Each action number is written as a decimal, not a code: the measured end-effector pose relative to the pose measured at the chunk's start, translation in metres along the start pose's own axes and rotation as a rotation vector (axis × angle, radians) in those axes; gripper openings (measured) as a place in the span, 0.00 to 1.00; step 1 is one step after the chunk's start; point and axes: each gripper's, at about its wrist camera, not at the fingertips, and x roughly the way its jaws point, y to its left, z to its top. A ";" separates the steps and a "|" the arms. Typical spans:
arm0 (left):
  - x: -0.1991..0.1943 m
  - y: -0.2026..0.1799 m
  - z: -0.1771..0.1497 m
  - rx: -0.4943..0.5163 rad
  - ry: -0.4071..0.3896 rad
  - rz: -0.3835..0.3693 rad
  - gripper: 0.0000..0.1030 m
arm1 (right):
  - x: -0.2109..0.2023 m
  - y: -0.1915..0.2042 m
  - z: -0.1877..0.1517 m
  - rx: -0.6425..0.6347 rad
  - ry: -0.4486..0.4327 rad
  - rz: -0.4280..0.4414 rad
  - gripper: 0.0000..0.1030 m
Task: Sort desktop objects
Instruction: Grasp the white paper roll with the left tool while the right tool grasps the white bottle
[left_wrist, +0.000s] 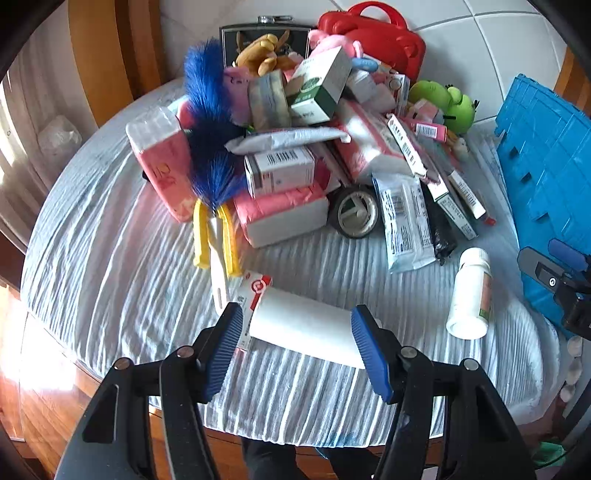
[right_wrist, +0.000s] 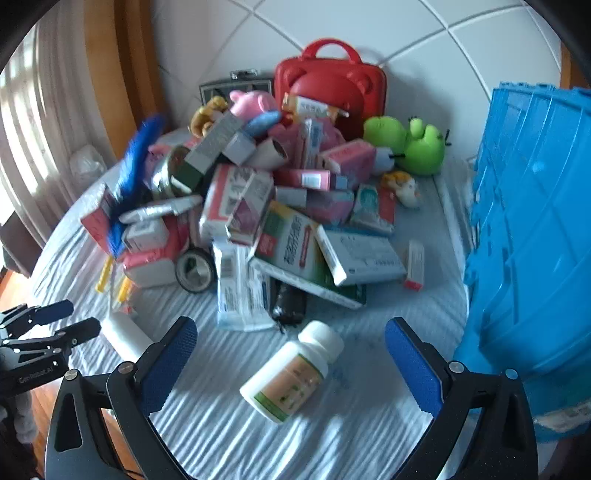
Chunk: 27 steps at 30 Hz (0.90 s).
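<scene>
A white paper roll (left_wrist: 303, 328) with a red-and-white label lies on the striped tablecloth (left_wrist: 110, 258). My left gripper (left_wrist: 295, 314) hangs just over it, open, with its blue pads (left_wrist: 225, 347) flanking the roll's two ends and not pressing on it. A white pill bottle (right_wrist: 291, 373) with a green and peach label lies on its side near the front edge. My right gripper (right_wrist: 291, 328) is wide open above it, nothing held. In the right wrist view the left gripper (right_wrist: 66, 321) shows at the left, short of the roll (right_wrist: 125, 336).
A heap of medicine boxes (right_wrist: 291, 243), tissue packs (left_wrist: 162, 162), a tape roll (left_wrist: 356, 212) and a blue feather duster (left_wrist: 208, 122) fills the table's middle. A red case (right_wrist: 332, 85) and a green plush (right_wrist: 410, 144) sit behind. A blue crate (right_wrist: 535, 221) stands at the right.
</scene>
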 end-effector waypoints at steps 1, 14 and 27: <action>0.004 -0.005 -0.002 0.000 0.014 -0.008 0.59 | 0.004 -0.001 -0.003 0.001 0.014 0.005 1.00; 0.035 -0.030 -0.031 -0.015 0.055 0.035 0.61 | 0.058 -0.019 -0.023 -0.042 0.193 0.026 1.00; 0.049 -0.005 -0.026 -0.084 0.083 0.063 0.61 | 0.083 -0.024 -0.025 -0.067 0.264 0.002 0.69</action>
